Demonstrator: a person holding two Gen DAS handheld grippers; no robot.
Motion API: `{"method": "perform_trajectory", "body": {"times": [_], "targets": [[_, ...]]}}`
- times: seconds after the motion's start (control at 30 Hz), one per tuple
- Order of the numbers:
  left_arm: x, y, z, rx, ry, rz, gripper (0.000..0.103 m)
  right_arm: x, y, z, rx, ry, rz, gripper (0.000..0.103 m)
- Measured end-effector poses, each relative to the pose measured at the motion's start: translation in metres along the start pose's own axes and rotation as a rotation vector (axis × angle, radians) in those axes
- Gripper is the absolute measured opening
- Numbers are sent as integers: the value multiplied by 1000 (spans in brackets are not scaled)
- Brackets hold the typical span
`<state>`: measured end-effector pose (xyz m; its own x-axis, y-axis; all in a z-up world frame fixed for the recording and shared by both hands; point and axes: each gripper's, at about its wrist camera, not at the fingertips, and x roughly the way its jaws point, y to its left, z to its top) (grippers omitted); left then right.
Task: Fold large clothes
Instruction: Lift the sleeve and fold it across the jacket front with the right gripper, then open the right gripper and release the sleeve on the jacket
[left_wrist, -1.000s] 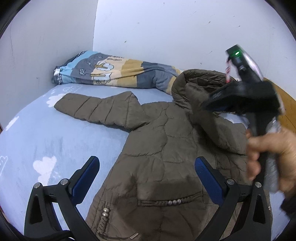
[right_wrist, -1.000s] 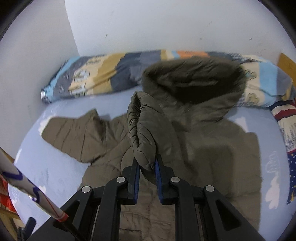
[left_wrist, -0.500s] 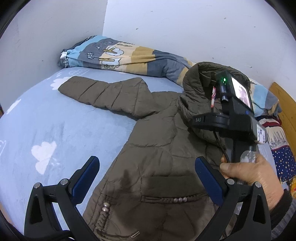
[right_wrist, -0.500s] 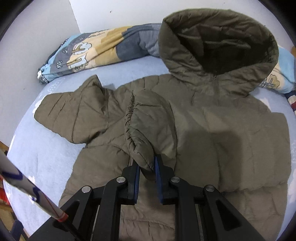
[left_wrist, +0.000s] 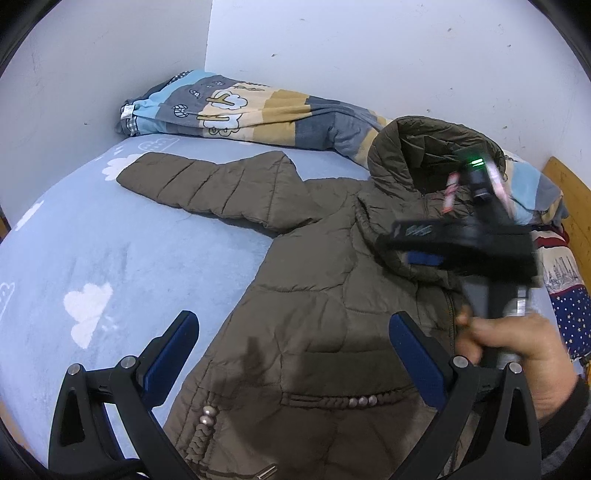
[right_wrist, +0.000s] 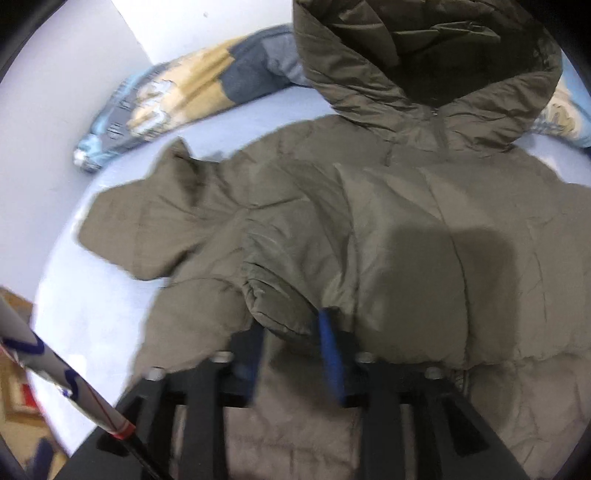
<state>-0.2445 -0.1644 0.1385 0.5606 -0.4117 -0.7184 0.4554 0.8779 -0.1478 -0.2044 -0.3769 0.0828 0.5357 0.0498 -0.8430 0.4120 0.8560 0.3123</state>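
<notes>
Released onto the jacket (right_wrist: 369, 229) chest, the right sleeve cuff (right_wrist: 280, 306) lies between the right gripper (right_wrist: 291, 354)'s parted fingers; the left gripper (left_wrist: 291, 354) hovers wide open nearer the outstretched left sleeve (left_wrist: 207, 184).

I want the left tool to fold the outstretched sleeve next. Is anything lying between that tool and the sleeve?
Nothing visible does. The left tool hangs open over the olive-brown padded hooded jacket, and its outstretched sleeve lies flat on the pale blue cloud-print sheet, with only jacket fabric and bare sheet between them.
</notes>
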Motion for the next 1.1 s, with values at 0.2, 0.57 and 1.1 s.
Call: {"method": "perform_trajectory", "body": {"times": [0.2, 0.57, 1.1], "targets": [[4, -6, -2, 14, 8, 10, 103, -55, -35, 7, 32, -115, 10, 65], [15, -20, -6, 64, 18, 29, 103, -64, -185, 1, 288, -70, -325, 65], [14, -22, -6, 84, 16, 24, 103, -87, -167, -23, 288, -82, -224, 74]]}}
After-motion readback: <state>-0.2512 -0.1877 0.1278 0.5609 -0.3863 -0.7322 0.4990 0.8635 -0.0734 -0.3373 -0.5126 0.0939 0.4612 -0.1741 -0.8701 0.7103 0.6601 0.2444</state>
